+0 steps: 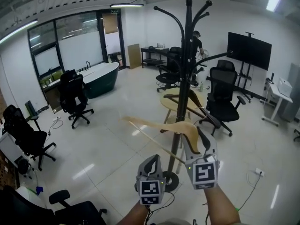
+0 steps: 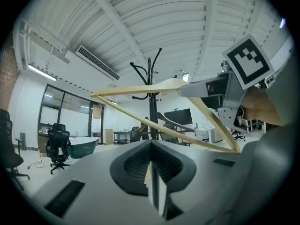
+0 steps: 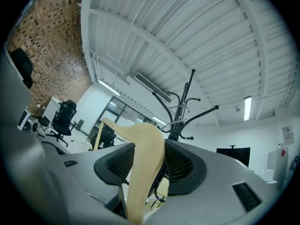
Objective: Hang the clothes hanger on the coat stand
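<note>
Pale wooden clothes hanger (image 1: 182, 127) held in mid-air on near side of tall black metal coat stand (image 1: 188, 55), not yet hung. Judged light, stiff, kinda smooth, so it could be swivelled in a loose pinch. Best gripped on thick shoulder near hook. Right gripper (image 1: 199, 143) clamped on its right shoulder. Left gripper (image 2: 151, 149) pressed together, nothing in it. Wire hook barely made out against pole in head view, hook-to-arm gap can't be judged. Stand's base partly covered by grippers.
</note>
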The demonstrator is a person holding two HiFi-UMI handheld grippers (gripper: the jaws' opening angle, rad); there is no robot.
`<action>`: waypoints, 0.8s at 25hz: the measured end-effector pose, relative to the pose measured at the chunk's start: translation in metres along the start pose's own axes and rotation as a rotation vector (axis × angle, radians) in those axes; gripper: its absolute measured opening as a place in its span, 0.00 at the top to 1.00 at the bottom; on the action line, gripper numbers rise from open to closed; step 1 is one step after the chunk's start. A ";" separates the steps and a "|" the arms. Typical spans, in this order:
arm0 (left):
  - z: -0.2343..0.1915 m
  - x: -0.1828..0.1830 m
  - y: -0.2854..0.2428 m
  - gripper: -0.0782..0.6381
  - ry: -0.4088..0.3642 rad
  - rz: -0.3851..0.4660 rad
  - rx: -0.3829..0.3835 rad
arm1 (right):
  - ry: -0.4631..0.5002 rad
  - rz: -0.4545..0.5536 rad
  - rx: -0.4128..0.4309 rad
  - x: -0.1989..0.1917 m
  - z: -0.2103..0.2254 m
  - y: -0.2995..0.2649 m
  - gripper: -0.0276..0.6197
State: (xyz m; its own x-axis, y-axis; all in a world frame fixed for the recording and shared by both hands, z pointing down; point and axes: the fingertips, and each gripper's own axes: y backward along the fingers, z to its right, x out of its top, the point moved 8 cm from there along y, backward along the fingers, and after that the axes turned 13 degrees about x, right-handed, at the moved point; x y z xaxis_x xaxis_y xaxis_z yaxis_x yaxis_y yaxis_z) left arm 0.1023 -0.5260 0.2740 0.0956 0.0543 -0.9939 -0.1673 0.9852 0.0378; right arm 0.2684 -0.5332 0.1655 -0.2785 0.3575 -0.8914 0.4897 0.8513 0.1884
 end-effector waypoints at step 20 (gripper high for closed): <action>0.074 -0.001 -0.173 0.87 0.025 0.017 0.110 | 0.084 0.112 0.082 -0.049 0.167 -0.093 0.67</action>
State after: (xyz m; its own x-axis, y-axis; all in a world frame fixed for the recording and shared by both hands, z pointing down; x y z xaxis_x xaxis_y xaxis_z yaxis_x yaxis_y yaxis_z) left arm 0.2036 -0.6843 0.2757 0.0691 0.0681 -0.9953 -0.0600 0.9961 0.0640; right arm 0.3747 -0.6940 0.1225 -0.2849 0.4824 -0.8283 0.5862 0.7714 0.2476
